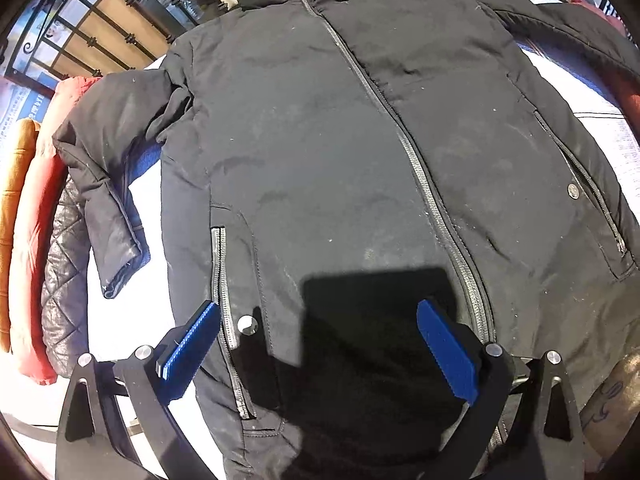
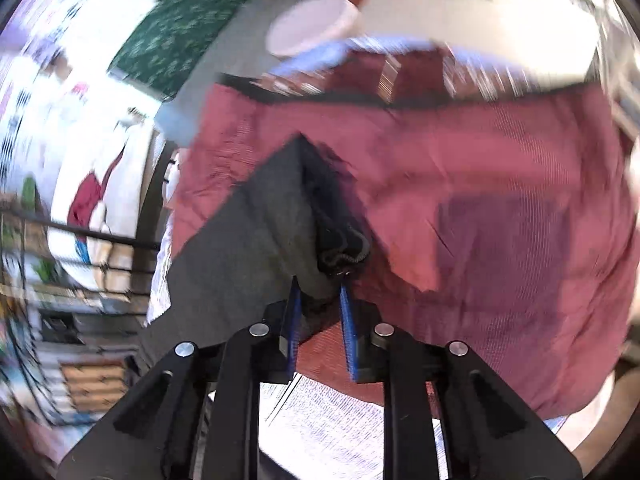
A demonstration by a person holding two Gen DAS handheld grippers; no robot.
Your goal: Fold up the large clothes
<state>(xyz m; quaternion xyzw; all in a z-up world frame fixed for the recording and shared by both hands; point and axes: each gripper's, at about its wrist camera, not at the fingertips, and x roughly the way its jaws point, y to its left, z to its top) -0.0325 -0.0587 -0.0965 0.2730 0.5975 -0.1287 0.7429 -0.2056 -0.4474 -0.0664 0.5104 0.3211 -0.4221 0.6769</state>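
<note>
A black padded jacket [image 1: 304,140] lies front up on a white surface, its zipper [image 1: 400,140] closed down the middle. Its one sleeve [image 1: 112,184] lies bent at the left. My left gripper [image 1: 318,316] hovers open over the jacket's lower front, blue pads [image 1: 192,344] wide apart with nothing between them. In the right wrist view, my right gripper [image 2: 320,294] is shut on the end of the jacket's other sleeve [image 2: 260,216], near its ribbed cuff [image 2: 344,248]. The sleeve hangs over a maroon garment [image 2: 480,168]. That view is blurred.
Red [image 1: 36,220] and orange [image 1: 12,200] garments and a quilted black piece [image 1: 64,280] are piled at the left edge. A black iron railing [image 1: 92,40] stands behind. A forearm [image 1: 612,396] shows at the lower right. A white round object [image 2: 312,26] lies beyond the maroon garment.
</note>
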